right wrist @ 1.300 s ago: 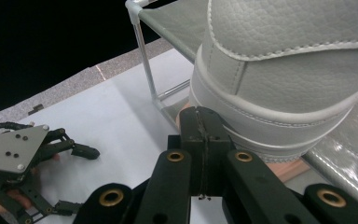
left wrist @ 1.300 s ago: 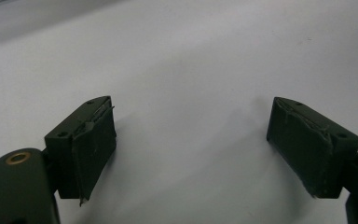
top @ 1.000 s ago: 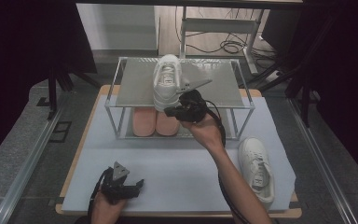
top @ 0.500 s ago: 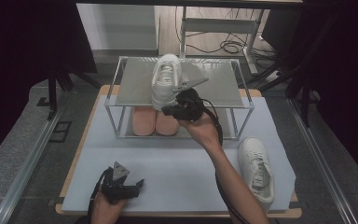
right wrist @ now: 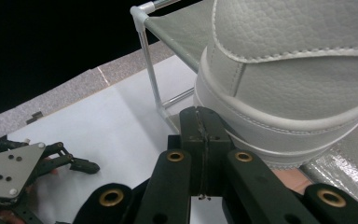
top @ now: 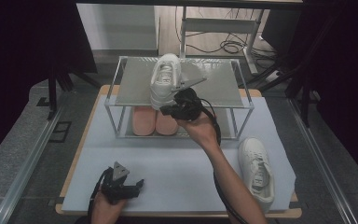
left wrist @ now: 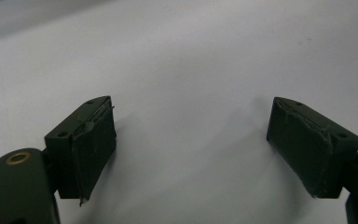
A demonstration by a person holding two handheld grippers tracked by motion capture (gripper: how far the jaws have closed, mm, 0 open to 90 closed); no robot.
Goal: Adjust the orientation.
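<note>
Right gripper [top: 170, 109], jaws pressed together, is touching the white sneaker [top: 164, 84] on the rack [top: 223, 88], upper centre. Left gripper [top: 137, 185] is resting lower left, jaws apart.

**Hidden and cut-off parts**

High view: heel of the white shoe [top: 165, 84] on the rack's top shelf [top: 135, 84] sits behind the right tongs [top: 170, 110]. Pink pair [top: 154, 122] below is half covered by that shelf. Right gripper view: shoe [right wrist: 289, 70] runs off the top and right edges. Left forearm is cut by the bottom edge.
</note>
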